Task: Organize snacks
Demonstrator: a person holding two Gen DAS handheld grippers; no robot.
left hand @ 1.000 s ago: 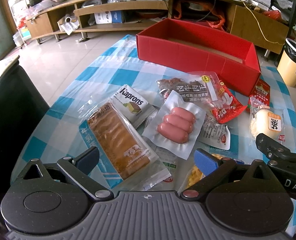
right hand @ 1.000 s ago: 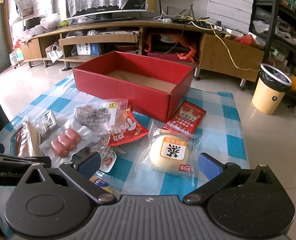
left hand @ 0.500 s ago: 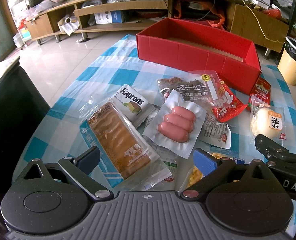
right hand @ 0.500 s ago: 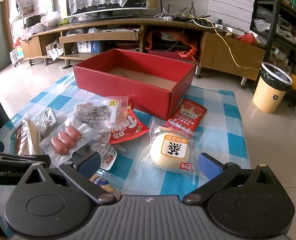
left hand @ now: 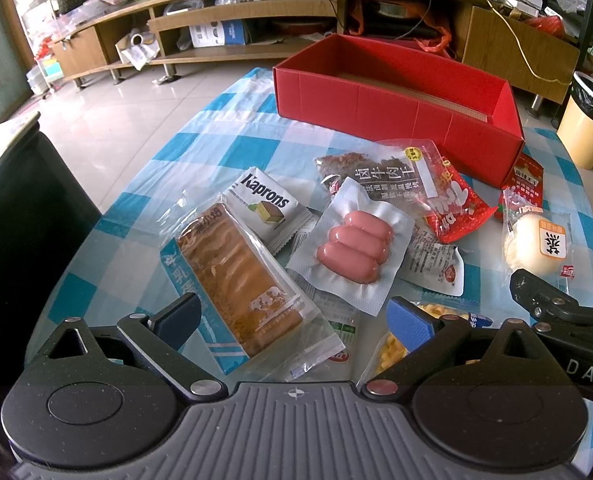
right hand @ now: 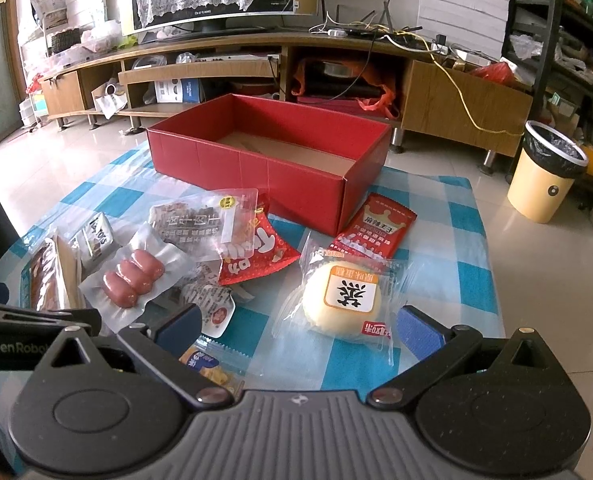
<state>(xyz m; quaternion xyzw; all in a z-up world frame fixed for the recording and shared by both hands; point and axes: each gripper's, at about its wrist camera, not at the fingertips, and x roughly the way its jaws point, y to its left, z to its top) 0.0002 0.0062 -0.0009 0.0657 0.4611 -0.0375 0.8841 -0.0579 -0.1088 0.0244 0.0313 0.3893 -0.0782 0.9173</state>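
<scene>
Both wrist cameras sit low over the table's near edge, looking toward 12 o'clock at the red box (left hand: 396, 108) (right hand: 256, 168). The left view looks from 7 o'clock, the right from 5. Both share the sausages (left hand: 354, 246) (right hand: 132, 278).
</scene>
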